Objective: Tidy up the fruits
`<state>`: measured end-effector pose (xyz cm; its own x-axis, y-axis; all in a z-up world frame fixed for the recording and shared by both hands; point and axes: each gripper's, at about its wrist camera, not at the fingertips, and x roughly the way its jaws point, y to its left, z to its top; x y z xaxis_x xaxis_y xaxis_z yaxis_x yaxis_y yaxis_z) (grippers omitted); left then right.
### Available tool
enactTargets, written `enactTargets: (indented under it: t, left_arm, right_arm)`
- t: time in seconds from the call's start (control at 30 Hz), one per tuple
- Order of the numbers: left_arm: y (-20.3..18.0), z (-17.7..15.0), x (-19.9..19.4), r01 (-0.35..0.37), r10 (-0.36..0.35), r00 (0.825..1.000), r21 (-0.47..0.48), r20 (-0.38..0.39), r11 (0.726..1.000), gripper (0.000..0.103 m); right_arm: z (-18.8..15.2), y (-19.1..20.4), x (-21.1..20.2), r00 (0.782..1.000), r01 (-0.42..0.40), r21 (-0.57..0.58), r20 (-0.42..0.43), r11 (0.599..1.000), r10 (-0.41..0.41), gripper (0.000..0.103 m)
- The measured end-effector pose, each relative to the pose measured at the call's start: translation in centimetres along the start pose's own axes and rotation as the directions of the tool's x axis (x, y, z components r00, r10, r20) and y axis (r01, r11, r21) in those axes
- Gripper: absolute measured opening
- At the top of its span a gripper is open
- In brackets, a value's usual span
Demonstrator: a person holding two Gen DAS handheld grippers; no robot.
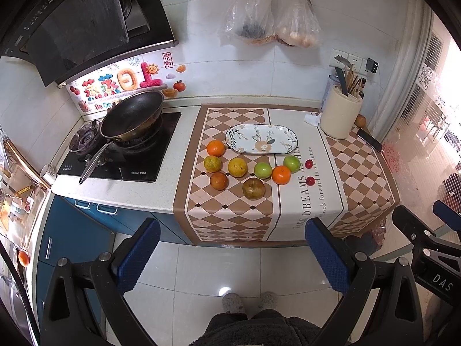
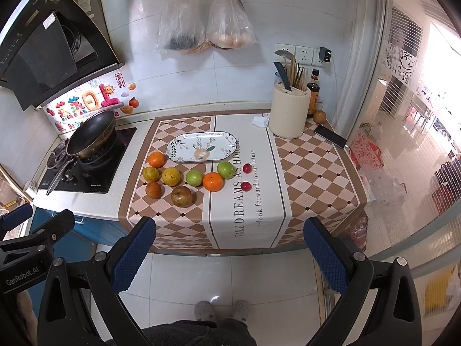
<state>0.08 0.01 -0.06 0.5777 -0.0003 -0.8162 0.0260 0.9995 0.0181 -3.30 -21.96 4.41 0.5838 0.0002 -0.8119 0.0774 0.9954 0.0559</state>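
An oval flowered plate (image 1: 261, 139) (image 2: 201, 146) lies bare on the checked cloth. In front of it are several loose fruits: two oranges (image 1: 215, 148) (image 1: 281, 174), two green apples (image 1: 263, 170) (image 1: 292, 163), yellowish citrus (image 1: 237, 167) (image 1: 212, 164), a dark orange fruit (image 1: 219, 180), a brown pear (image 1: 253, 188) and two small red fruits (image 1: 309, 164) (image 1: 310, 180). My left gripper (image 1: 234, 255) is open, held back over the floor before the counter. My right gripper (image 2: 230, 253) is open too, level with it. Each holds nothing.
A wok (image 1: 132, 118) sits on the gas hob (image 1: 121, 155) at left under the range hood (image 1: 72, 23). A cream utensil holder (image 1: 341, 112), a phone (image 1: 369, 139) and a brown fruit (image 1: 360, 121) stand at back right. Bags (image 1: 270, 14) and scissors hang on the wall. Slippered feet (image 1: 249, 302) show below.
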Motion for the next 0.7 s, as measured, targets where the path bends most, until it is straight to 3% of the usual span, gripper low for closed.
enactTargets:
  t: [0.7]
  left_arm:
    - [-0.17, -0.76, -0.11, -0.002, 0.002, 1.000, 0.000, -0.008, 1.000, 0.103]
  right_arm:
    - [-0.16, -0.40, 0.08, 1.000, -0.009, 0.002, -0.015, 1.000, 0.009, 0.103]
